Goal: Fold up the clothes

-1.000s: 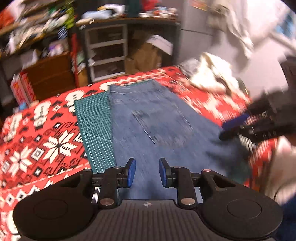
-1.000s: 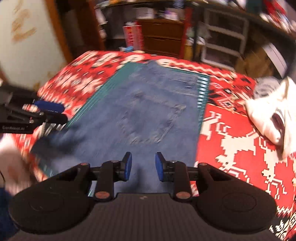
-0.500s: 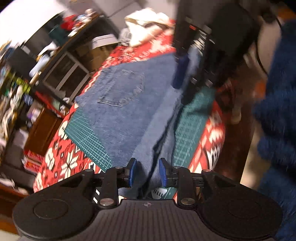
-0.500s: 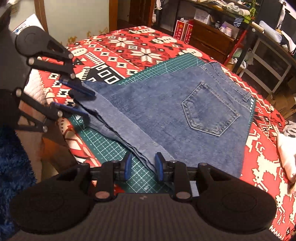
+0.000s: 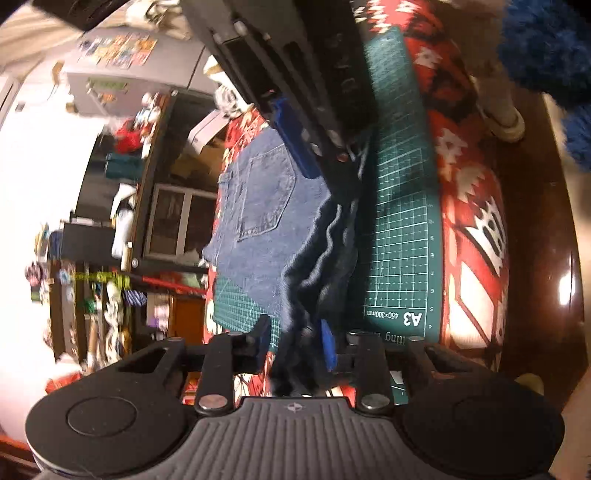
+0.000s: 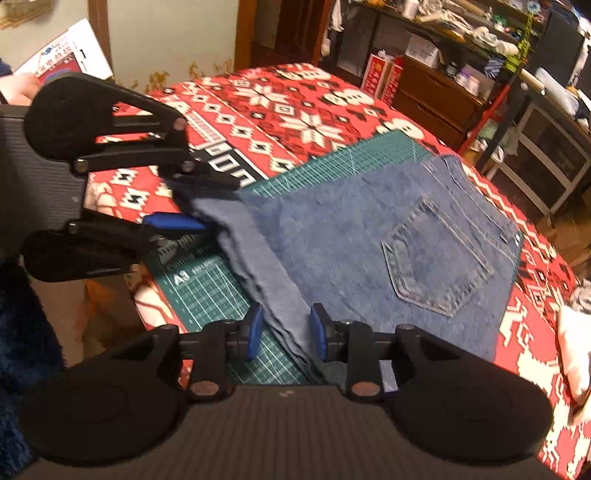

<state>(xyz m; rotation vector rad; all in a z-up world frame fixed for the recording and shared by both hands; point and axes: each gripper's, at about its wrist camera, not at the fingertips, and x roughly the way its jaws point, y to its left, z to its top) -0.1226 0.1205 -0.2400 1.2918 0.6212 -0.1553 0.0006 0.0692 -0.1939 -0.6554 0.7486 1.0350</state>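
A green gridded A3 cutting mat [image 6: 207, 291] lies on a red-and-white patterned tablecloth [image 6: 280, 110]; cluttered wooden shelving [image 6: 461, 44] stands at 1 o'clock.

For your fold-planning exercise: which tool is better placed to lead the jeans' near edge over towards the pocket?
Probably right: the right tool faces the pocket squarely, jeans edge between its fingers; left tool comes in sideways.

A lived-in home room, cluttered, doubling as my hobby corner. I work at a table under a red patterned cloth [image 6: 295, 107] with a green cutting mat [image 6: 207, 291] on it. Upper right of my right wrist view: a wooden drawer chest [image 6: 432, 99], crowded shelves [image 6: 461, 26], a white drawer unit [image 6: 554, 155]. Upper left of my left wrist view: a fridge covered in magnets [image 5: 122, 70].
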